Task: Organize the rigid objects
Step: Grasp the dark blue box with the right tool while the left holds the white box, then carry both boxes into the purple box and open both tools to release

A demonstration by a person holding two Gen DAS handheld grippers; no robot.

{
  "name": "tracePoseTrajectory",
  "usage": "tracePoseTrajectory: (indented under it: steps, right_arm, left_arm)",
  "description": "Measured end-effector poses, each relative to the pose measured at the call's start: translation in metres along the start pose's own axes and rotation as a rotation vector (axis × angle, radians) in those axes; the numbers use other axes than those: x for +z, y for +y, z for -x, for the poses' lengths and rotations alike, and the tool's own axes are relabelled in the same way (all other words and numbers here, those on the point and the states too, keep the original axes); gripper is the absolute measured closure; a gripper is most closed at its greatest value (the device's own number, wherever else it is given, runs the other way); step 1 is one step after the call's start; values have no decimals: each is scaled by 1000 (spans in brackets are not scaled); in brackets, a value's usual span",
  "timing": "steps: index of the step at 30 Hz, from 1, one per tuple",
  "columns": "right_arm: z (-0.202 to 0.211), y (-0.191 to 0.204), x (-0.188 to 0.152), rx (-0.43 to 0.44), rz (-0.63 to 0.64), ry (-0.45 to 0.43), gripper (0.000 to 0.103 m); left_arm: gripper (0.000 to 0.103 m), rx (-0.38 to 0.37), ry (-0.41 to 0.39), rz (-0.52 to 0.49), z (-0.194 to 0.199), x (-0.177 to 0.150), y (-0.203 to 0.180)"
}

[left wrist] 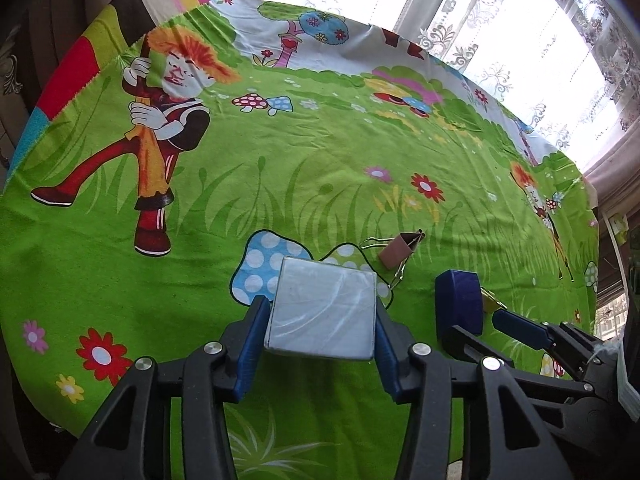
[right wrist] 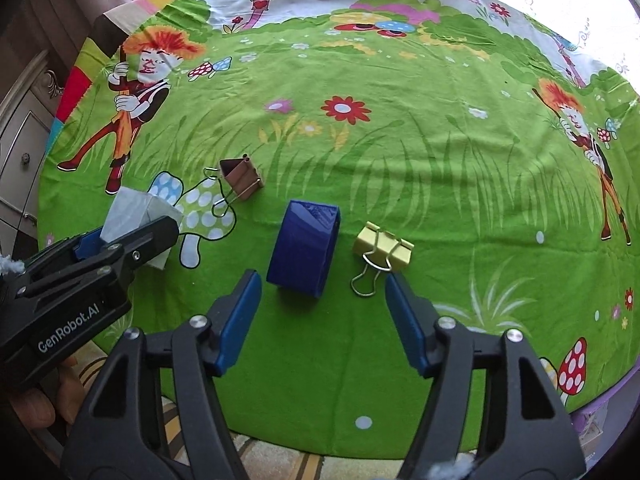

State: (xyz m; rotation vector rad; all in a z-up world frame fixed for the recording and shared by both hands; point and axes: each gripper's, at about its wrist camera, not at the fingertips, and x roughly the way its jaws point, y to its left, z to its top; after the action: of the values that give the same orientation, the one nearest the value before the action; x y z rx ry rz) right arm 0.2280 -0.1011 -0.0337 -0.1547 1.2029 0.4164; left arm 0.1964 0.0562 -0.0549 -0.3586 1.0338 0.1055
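- Your work surface is a green cartoon tablecloth [right wrist: 400,168], printed with flowers and mushrooms.
- Behind it you have lace curtains [left wrist: 520,40].
- At your left stands a drawer cabinet [right wrist: 24,148].

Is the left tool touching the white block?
Touching. The left wrist view shows both pads of the left tool pressed flat against the sides of the white block, with no gap on either side.

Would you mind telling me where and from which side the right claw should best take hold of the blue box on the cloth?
Grip the blue box across its two long flat side walls, coming down from above. It lies directly ahead of the open right claw, its flat parallel sides roughly in line with the pads. Keep the right pad clear of the yellow binder clip lying close beside it.
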Motion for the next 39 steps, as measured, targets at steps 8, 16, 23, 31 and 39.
tracePoseTrajectory:
  steps: [8,16,23,31,39]
  right_arm:
    - [-13,-1,9,-11,-20,10,45]
    - [-13,-1,11,-27,-2,-19,69]
    - [10,-2,4,-9,10,-73,72]
    - [43,-11,-12,6,-6,-124,72]
    - [73,-17,-28,-20,-11,-180,72]
  left_arm:
    - [53,3,-16,-9,1,0,-1]
    - [53,7,-45,-27,5,-1,-5]
    - [54,22,-104,-41,21,-4,-10]
    - [54,16,-160,-61,46,-10,-20]
    - [54,-2,-191,-112,72,-22,-45]
